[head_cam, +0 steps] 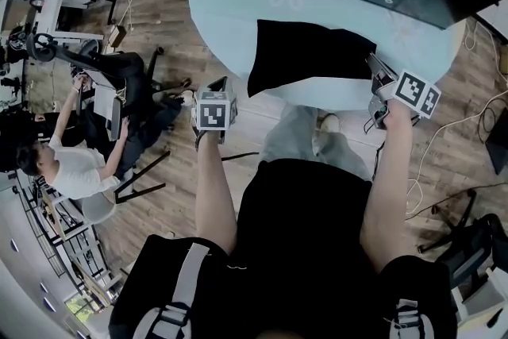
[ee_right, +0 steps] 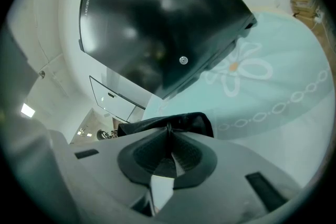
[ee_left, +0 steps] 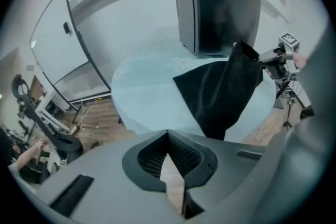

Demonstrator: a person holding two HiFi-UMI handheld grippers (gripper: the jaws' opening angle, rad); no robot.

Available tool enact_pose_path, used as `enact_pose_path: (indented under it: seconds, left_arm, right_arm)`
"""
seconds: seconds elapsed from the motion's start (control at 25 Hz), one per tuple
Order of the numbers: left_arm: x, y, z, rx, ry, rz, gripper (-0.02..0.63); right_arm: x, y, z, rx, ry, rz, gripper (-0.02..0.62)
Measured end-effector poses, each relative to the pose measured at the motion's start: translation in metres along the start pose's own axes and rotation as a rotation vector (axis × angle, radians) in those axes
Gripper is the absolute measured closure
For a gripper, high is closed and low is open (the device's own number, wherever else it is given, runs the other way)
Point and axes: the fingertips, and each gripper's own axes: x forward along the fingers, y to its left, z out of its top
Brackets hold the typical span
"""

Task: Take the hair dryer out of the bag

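Head view: black bag [head_cam: 309, 59] lies on the round table [head_cam: 230, 4] near its edge. Right gripper [ee_right: 168, 128] clamps the bag's raised corner. Left gripper [ee_left: 168, 135] is closed and empty, beside the table.

No words or numbers can be read anywhere. A small pale mark is printed on the black case [ee_left: 220, 8], too small to be made out. Square black-and-white code patterns are borne by the two marker cubes [head_cam: 214, 111] [head_cam: 418, 94].
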Motion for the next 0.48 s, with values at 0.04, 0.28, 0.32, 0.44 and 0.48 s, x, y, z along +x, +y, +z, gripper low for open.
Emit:
enact_pose_path:
  seconds: [0.04,0.28,0.32,0.44,0.48]
  left_arm:
    - [0.003,-0.012,0.0,0.011,0.004,-0.044,0.594]
    - [0.007,-0.074,-0.003,0.153,0.05,-0.29,0.523]
    - [0.006,-0.08,-0.005,0.17,0.061,-0.335,0.467]
    - [-0.002,-0.094,-0.008,0.228,0.083,-0.437,0.39]
    - [-0.004,-0.095,-0.01,0.241,0.089,-0.448,0.39]
  right_arm:
    - [0.0,0.0,0.0,0.0,0.001,0.0,0.574]
    - [0.0,0.0,-0.001,-0.002,0.008,-0.005,0.573]
    - [0.0,0.0,-0.001,-0.002,0.01,-0.006,0.572]
    - [0.0,-0.001,-0.001,-0.002,0.011,-0.007,0.572]
    - [0.0,-0.001,-0.002,-0.002,0.012,-0.008,0.572]
